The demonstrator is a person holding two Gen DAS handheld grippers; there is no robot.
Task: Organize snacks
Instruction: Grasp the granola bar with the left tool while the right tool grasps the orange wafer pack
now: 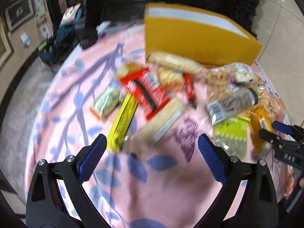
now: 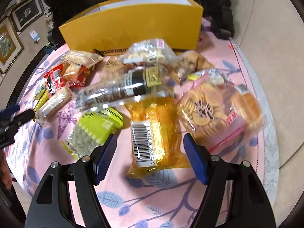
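Many snacks: a loose heap on the round table under a pink leaf-print cloth [image 1: 171,180], spread from left edge to right edge before the box.
Left gripper [image 1: 152,148]: jaws wide apart, nothing between the blue pads, poised over bare cloth at the near edge.
Left side of heap: green-white packet [image 1: 106,102], long yellow wrapped bar [image 1: 123,121] just ahead of the left pad, red foil pack [image 1: 148,93] partly over a pale cracker sleeve [image 1: 163,121].
Far edge: yellow cardboard box [image 2: 133,28], upright, its front wall touching the heap.
Middle: clear sleeve of dark biscuits with a black label [image 2: 121,91] lying across a lime-green wafer packet [image 2: 95,129] and an orange clear bag with a barcode [image 2: 152,136].
Right gripper [image 2: 150,155]: jaws parted, pads either side of the orange bag's near end, not pressing it.
Right edge: clear bag of round cookies with pink trim [image 2: 214,112], close beside the right pad.
Blur: smears all print.
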